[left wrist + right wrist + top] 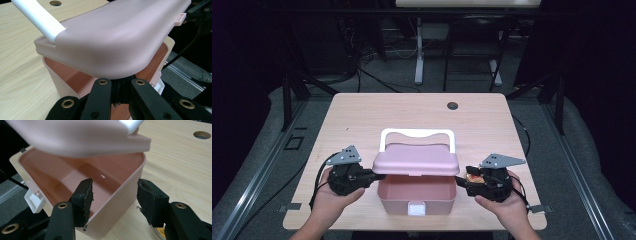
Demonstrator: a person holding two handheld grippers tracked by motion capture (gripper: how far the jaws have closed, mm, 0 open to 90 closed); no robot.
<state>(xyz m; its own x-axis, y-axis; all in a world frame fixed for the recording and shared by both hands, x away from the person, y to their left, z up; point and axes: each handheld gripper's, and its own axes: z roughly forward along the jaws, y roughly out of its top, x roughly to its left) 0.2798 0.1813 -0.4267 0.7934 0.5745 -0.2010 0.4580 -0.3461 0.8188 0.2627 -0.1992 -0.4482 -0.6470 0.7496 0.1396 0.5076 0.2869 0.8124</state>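
Observation:
A pink box point(417, 195) stands at the table's near edge with its pink lid point(416, 159) raised and its white handle point(417, 133) behind. My left gripper point(379, 176) is shut, and its tips sit under the lid's left rim point(117, 37). Whether they pinch the rim is hidden. In the left gripper view the left gripper point(120, 83) points into the box's empty inside point(72, 77). My right gripper point(113, 192) is open and straddles the box's right wall point(125, 187), one jaw inside and one outside. The pads do not press on the wall. The box's inside point(75, 172) is empty.
A white latch point(417, 208) hangs on the box's front. A dark round hole point(453, 105) lies in the wooden table point(362, 120) at the far right. Bare tabletop stretches behind the box. Stand legs and cables crowd the floor beyond the table.

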